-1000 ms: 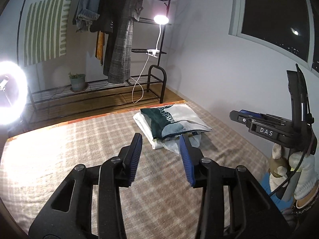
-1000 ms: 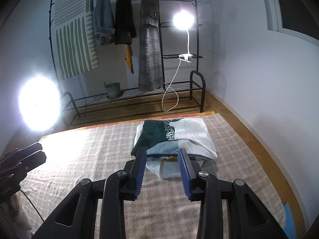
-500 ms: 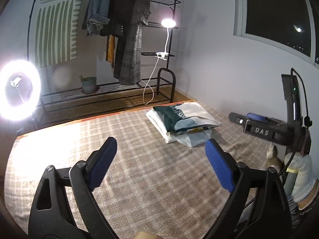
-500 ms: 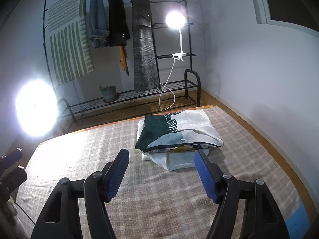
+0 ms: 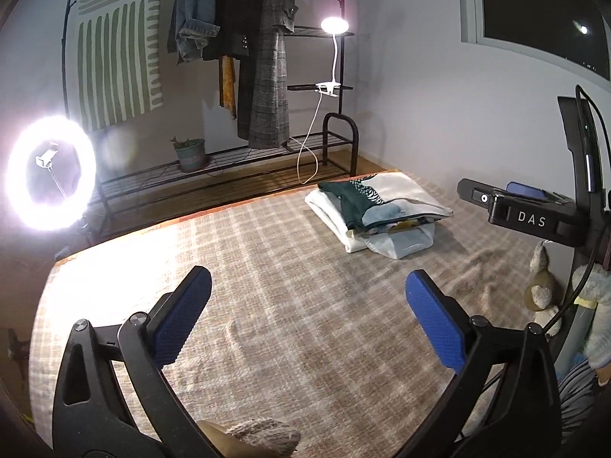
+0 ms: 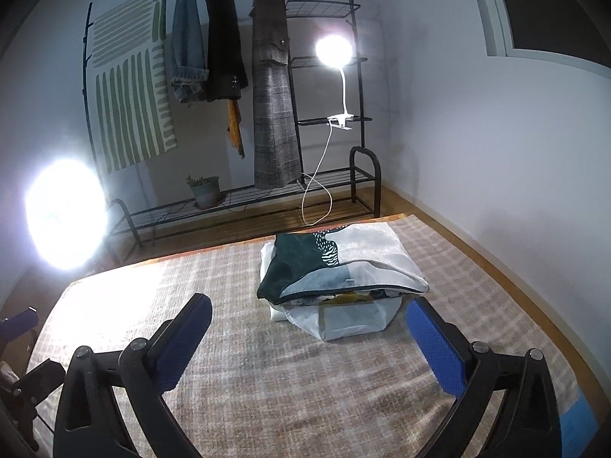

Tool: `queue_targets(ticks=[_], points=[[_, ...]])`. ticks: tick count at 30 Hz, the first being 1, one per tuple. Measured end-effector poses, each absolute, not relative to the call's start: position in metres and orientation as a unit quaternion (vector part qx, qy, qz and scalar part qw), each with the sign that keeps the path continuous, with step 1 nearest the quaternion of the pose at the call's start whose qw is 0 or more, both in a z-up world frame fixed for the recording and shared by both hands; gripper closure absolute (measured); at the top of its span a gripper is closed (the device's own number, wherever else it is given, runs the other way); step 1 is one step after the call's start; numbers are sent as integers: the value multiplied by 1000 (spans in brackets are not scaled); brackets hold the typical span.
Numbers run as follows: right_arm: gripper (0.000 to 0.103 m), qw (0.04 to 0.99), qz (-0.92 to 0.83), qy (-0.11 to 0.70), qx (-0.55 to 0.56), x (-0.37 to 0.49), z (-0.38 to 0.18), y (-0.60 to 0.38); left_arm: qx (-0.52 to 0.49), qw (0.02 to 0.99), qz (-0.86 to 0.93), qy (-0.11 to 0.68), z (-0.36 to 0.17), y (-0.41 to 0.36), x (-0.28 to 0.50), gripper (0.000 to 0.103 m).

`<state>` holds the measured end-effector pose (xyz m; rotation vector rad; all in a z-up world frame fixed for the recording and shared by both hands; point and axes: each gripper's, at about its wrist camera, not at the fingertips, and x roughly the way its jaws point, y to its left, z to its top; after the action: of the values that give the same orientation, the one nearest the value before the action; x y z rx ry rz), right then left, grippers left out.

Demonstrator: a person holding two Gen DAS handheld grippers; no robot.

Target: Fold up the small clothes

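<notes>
- Both claws hang released and empty over the bed: left gripper [image 5: 307, 305] and right gripper [image 6: 307, 320] each spread their blue pads wide, touching nothing.
- Under them lies a plaid blanket [image 6: 267, 374] in beige and white, lightly rumpled near the right edge.
- Further along sits the stack of folded clothes [image 6: 340, 271], at the blanket's far right corner; a teal and cream patterned piece lies on top, white pieces beneath.
- Past the blanket's orange far edge runs a wooden floor [image 5: 236, 194].
- Against the back wall stands a black clothes rack [image 6: 305, 114] with hanging coats, a striped cloth, a potted plant [image 6: 206, 191] and a clip lamp [image 6: 334, 49].
- Far left glows a ring light [image 5: 49, 171].
</notes>
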<state>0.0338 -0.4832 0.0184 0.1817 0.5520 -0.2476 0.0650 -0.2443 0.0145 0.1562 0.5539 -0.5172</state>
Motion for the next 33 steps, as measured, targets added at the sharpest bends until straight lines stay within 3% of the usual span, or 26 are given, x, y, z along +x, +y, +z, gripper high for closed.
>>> queue_targets(ticks=[33], points=[[0,948,-115,282,94,35,10,-484,78,930,-252,255,26,-243,54,0]])
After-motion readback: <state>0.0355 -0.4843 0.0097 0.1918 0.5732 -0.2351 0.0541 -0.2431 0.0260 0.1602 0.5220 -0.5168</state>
